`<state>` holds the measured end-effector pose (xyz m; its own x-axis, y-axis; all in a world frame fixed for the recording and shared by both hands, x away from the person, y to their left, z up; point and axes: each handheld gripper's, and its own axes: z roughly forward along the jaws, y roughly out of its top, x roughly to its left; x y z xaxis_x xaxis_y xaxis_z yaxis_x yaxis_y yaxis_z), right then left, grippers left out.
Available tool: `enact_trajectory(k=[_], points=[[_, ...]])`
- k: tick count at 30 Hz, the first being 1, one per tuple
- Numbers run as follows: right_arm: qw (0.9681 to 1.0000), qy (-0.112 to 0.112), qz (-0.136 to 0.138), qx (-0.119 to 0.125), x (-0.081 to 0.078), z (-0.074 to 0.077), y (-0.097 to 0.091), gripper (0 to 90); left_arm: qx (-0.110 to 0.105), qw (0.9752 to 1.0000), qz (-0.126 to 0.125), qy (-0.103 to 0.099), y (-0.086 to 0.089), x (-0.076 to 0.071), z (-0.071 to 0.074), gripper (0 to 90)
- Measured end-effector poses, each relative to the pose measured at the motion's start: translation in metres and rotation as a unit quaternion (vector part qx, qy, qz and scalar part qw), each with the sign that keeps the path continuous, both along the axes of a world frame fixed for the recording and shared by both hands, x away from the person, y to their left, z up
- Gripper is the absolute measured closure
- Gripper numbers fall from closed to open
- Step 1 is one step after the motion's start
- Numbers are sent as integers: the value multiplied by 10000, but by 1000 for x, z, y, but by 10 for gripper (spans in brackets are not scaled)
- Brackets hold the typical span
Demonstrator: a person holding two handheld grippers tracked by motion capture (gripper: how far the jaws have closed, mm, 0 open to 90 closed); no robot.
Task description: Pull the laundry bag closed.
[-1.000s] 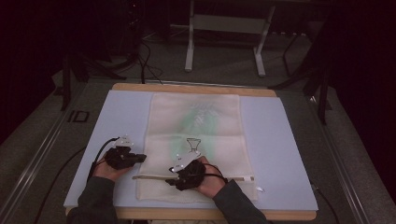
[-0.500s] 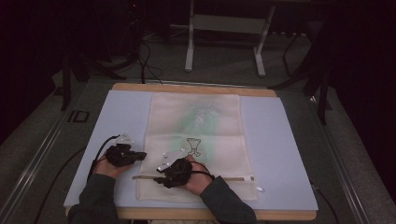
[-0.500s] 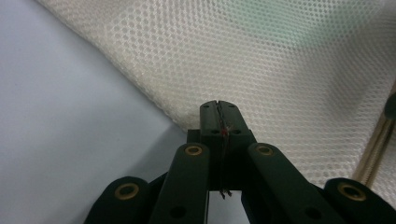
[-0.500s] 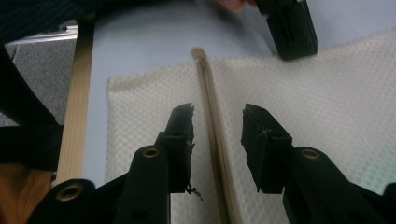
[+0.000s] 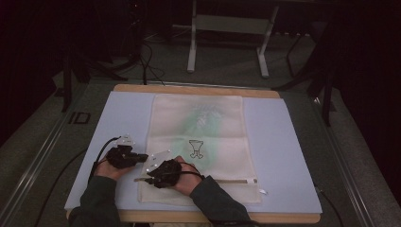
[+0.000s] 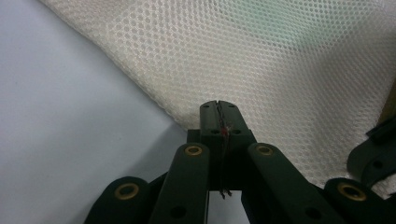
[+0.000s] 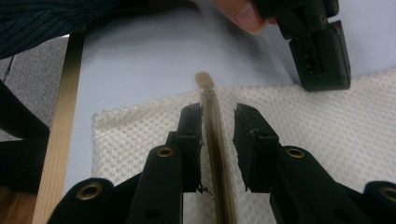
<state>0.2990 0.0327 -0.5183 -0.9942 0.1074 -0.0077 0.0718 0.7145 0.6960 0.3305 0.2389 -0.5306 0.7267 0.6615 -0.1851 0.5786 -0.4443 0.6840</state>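
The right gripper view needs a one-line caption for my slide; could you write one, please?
Right claw closing around the zipper strip of a white mesh bag, the pads not yet pressing on it.

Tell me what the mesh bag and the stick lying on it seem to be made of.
Mesh bag: cream synthetic netting, probably polyester; fine honeycomb holes, soft matte sheen. Stick: thin, tan, matte, with a rounded tip; wood or bamboo is likely, plastic possible. It lies between the right gripper fingers.

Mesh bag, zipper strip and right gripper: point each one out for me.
mesh bag (image 5: 217, 118): high view, bare upper panel.
zipper strip (image 7: 211, 105): right gripper view, stretch between the open jaws.
right gripper (image 7: 218, 126): right gripper view, midway between its fingertips.
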Motion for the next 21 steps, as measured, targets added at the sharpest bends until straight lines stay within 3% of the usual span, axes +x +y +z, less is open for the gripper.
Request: enact_trajectory(k=[8,10,21], points=[[10000,-21,33,41,-1,-2,11,740,-36,10000,19,41,1,0,0,898],[10000,-6,57,77,-1,-3,15,792,-102,9999,-12,8,1,0,1,898],[9999,-14,87,95,-1,-4,28,802,-324,9995,55,-47,8,-2,4,897]])
